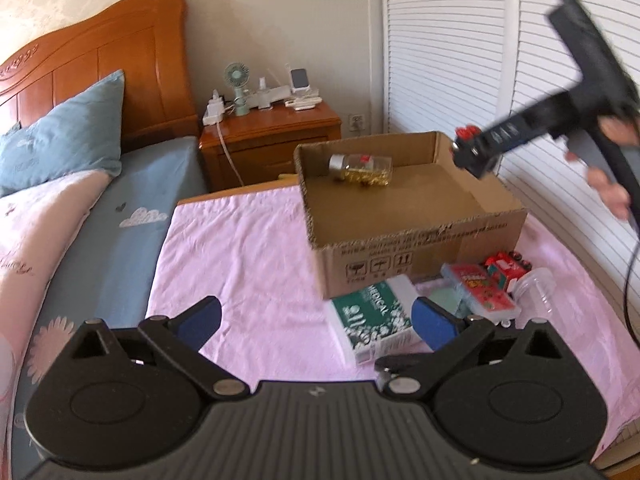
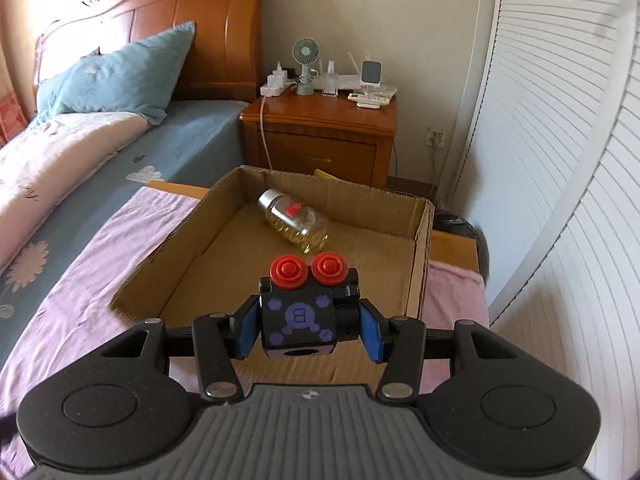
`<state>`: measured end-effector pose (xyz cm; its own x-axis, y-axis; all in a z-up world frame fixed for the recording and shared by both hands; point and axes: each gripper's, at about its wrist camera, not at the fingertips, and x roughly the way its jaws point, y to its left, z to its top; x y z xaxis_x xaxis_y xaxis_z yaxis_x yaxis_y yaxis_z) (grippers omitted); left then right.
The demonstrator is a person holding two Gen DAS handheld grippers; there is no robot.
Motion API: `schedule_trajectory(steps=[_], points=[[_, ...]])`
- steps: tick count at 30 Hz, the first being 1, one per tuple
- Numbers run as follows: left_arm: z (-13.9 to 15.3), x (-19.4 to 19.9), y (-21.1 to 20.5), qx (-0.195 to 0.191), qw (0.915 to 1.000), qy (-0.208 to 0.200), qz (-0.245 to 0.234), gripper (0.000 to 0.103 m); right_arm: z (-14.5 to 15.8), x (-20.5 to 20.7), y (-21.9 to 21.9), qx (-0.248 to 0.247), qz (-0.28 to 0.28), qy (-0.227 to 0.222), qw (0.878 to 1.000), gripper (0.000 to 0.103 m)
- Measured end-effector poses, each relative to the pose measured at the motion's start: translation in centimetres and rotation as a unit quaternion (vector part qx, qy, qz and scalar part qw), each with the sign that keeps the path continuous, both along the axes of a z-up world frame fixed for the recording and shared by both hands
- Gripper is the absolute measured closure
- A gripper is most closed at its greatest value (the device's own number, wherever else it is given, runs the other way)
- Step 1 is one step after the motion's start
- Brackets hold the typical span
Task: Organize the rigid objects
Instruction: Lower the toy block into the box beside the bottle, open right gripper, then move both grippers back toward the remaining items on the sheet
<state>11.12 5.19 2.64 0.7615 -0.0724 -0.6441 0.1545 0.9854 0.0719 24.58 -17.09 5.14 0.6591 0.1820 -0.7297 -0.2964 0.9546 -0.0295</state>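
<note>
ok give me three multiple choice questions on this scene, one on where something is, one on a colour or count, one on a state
1. Where does the clear bottle lie?
A. inside the cardboard box
B. on the nightstand
C. on the blue pillow

2. How many red knobs top the black toy block?
A. one
B. two
C. four

3. What state is the left gripper in?
A. shut on a cup
B. shut on the bottle
C. open, holding nothing

Answers:
1. A: the bottle rests on its side on the box floor.
2. B: two round red knobs sit side by side on its far end.
3. C: its blue-padded fingers stand wide apart above the pink cloth, while the right gripper grips the block.
</note>
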Motion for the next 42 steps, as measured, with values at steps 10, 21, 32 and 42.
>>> schedule_trajectory(steps=[10, 21, 32, 42], points=[[-1.2, 0.1, 0.8, -0.006, 0.9998, 0.013, 0.014, 0.002, -1.6, 6.6, 1.1, -0.021, -0.038, 0.004, 0.999, 0.026], [-1.3, -0.8, 0.4, -0.012, 0.9996, 0.024, 0.011, 0.002, -0.2, -0.1, -0.5, 0.009, -0.004, -0.004, 1.000, 0.000], [-2.0, -2.2, 1.1, -0.009, 0.9987, 0.037, 0.034, 0.002, -3.8, -6.1, -1.7, 0.021, 0.038, 0.054, 0.998, 0.000], [-2.6, -3.5, 0.7, -0.010, 0.9984, 0.048, 0.027, 0.002, -6.6, -7.8, -3.2, 0.042, 0.052, 0.101, 0.993, 0.000]])
